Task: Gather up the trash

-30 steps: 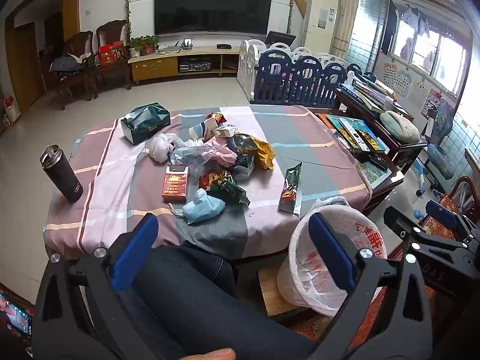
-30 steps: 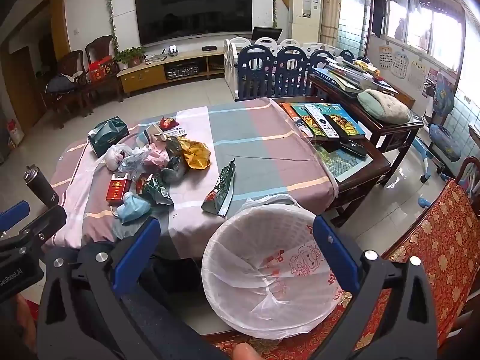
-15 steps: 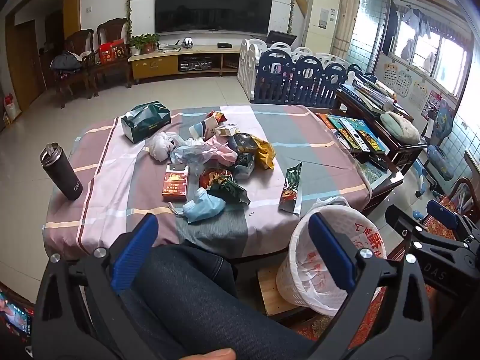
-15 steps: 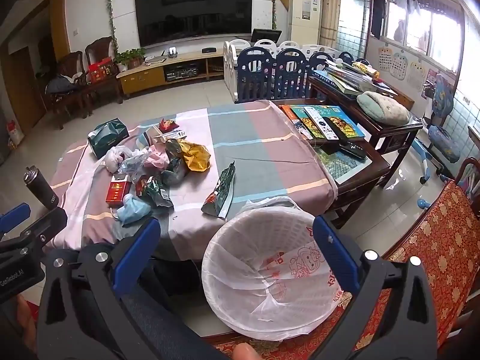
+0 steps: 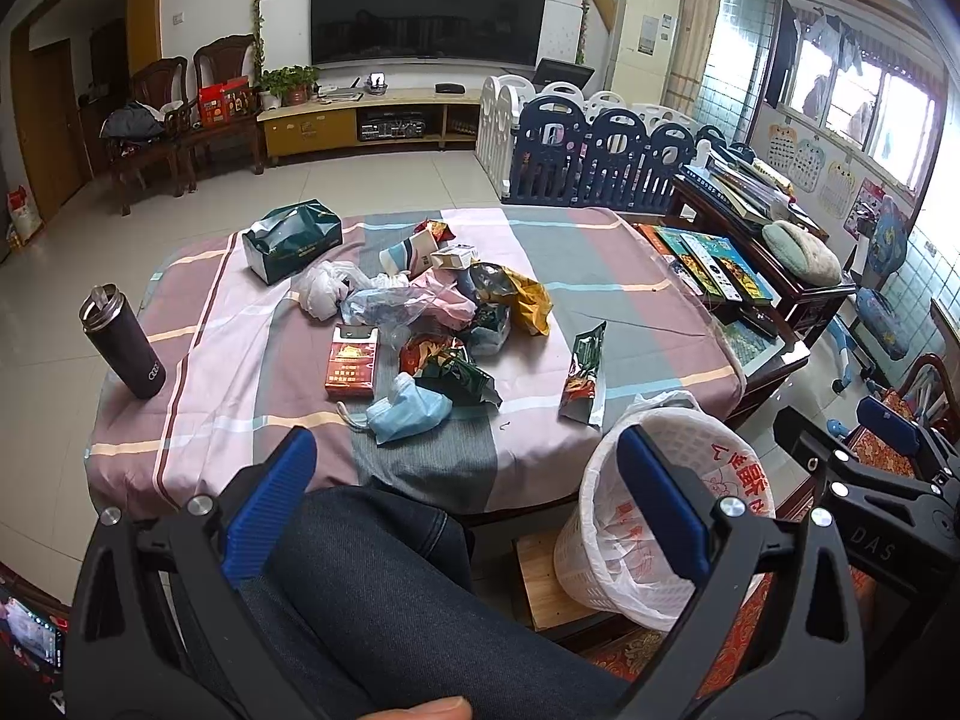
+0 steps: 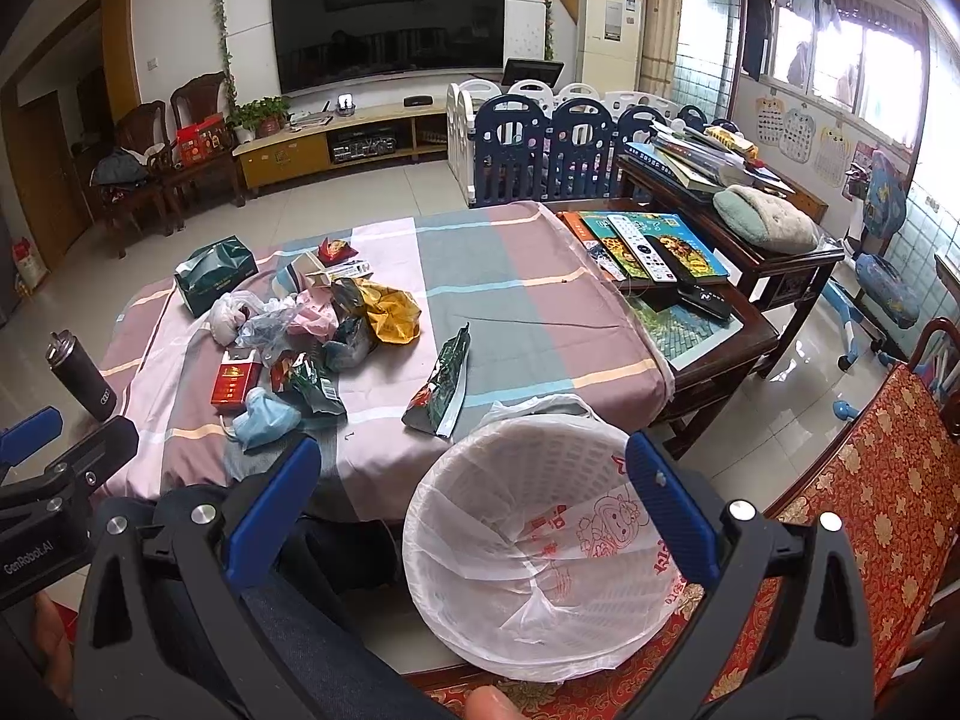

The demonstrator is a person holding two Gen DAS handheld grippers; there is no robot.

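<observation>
Both grippers spread wide and hold nothing. The green snack wrapper (image 6: 441, 387) lies at 12 o'clock from the right gripper (image 6: 468, 516), long axis 12-to-6, just beyond the lined wastebasket (image 6: 528, 468). The left gripper (image 5: 462, 504) is nearer the blue face mask (image 5: 408, 411) at 11 o'clock.

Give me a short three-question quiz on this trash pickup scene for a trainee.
1. True or false: the left gripper is holding the crumpled blue face mask.
2. Multiple choice: the white plastic-lined waste basket stands A) on the striped tablecloth, B) below the table edge by the right gripper, C) beside the black metal thermos.
3. Fill in: the long green snack wrapper lies apart from the main trash pile, on the side nearer the ____.

Key: 1 false, both grippers are open and empty; 2 B; 3 basket.
</observation>
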